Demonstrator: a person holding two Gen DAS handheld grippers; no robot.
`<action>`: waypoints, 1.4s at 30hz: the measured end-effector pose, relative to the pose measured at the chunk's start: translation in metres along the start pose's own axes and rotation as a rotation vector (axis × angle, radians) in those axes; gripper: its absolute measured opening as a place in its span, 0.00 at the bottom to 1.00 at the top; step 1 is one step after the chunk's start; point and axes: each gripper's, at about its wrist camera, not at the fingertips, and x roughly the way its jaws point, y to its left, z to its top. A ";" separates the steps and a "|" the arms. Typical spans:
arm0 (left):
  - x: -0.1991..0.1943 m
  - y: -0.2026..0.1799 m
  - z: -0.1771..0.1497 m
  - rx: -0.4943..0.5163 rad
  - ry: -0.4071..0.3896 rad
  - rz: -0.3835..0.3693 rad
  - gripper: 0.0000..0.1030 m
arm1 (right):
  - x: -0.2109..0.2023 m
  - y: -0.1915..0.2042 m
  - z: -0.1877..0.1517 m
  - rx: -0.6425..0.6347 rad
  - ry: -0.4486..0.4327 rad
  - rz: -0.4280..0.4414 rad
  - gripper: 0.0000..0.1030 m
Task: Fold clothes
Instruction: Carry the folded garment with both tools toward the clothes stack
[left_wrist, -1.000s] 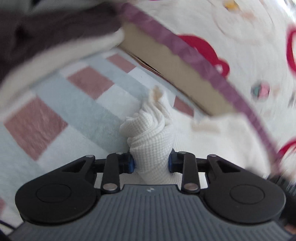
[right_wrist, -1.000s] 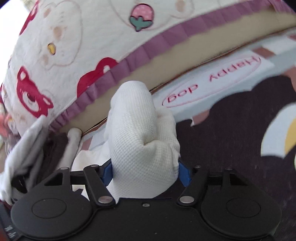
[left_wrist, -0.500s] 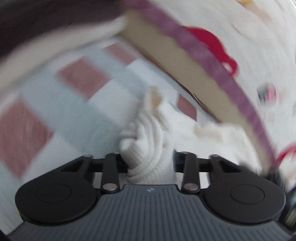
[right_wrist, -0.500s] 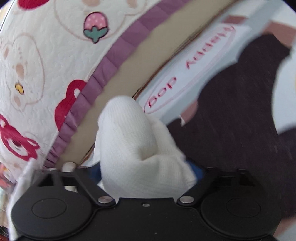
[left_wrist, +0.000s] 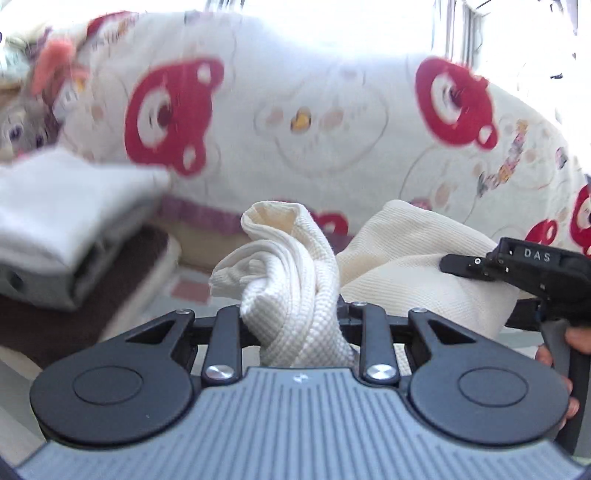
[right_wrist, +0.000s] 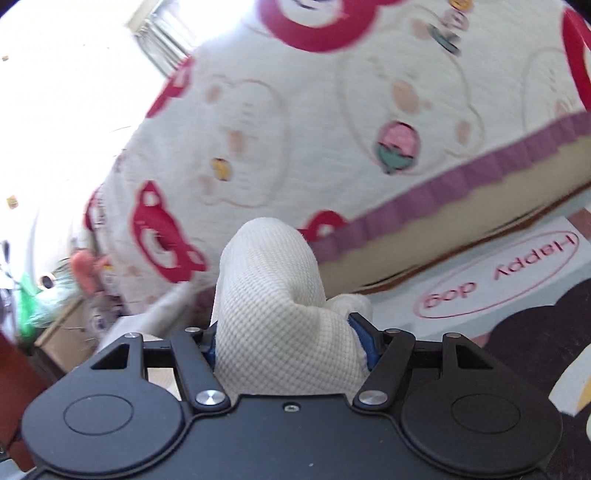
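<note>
Both grippers have lifted since 1 second ago: the checked floor mat that filled the left view has given way to the bear-print bedspread (left_wrist: 295, 122). At far left sits a blurred stack of folded clothes (left_wrist: 70, 206). The left gripper (left_wrist: 291, 317) is clamped on a twisted bunch of the cream waffle-knit garment (left_wrist: 291, 266), which stretches rightward to the right gripper (left_wrist: 476, 264), held by a hand (left_wrist: 565, 347). In its own view the right gripper (right_wrist: 288, 336) has its jaws closing on a thick fold of that garment (right_wrist: 273, 295), raised beside the bed.
</note>
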 end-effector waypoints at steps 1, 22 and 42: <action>-0.013 0.004 0.002 -0.020 -0.001 0.002 0.25 | -0.007 0.012 -0.001 -0.015 0.000 0.015 0.68; -0.159 0.107 0.114 -0.066 -0.373 0.355 0.25 | 0.089 0.314 0.080 -0.552 0.256 0.522 0.67; 0.025 0.174 0.095 -0.289 -0.345 0.654 0.31 | 0.421 0.301 0.085 -0.420 0.606 0.457 0.69</action>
